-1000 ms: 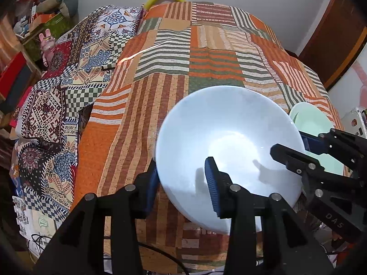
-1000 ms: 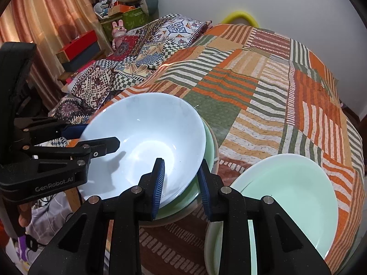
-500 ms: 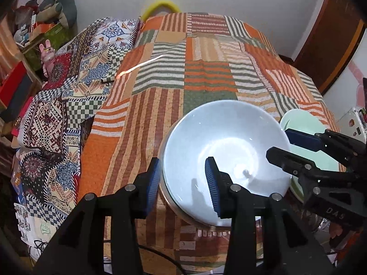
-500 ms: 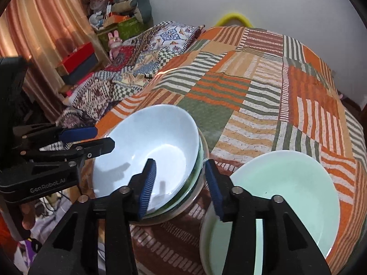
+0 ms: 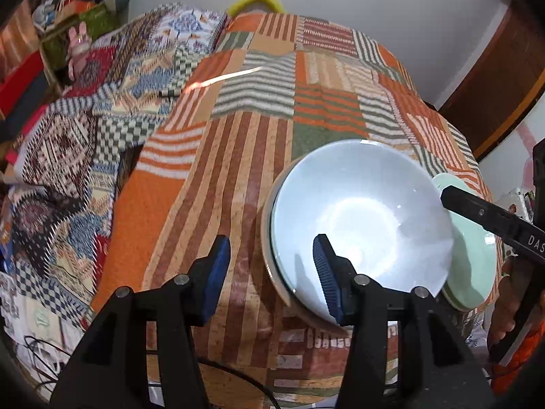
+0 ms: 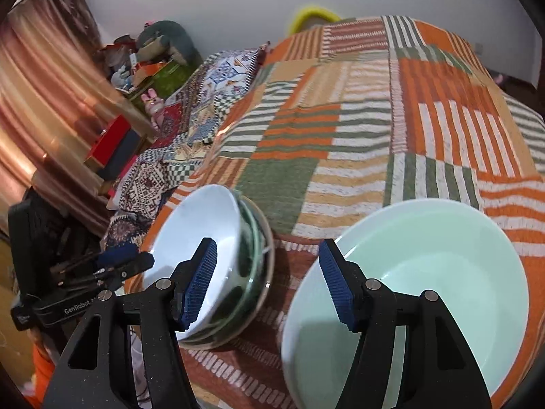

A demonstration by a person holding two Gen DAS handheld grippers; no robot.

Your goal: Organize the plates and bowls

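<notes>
Bowl stack's edges — right wrist only.

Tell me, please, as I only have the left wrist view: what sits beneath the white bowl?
Observer: The white bowl is nested in a dark green bowl, inside what looks like a clear glass bowl.
Operator: Thank you. Is the right gripper holding anything?
Observer: No. The right gripper is open and empty, poised between that stack and the mint bowl.
Operator: Is anything inside the mint bowl?
Observer: Nothing; its whole inside shows bare.
</notes>
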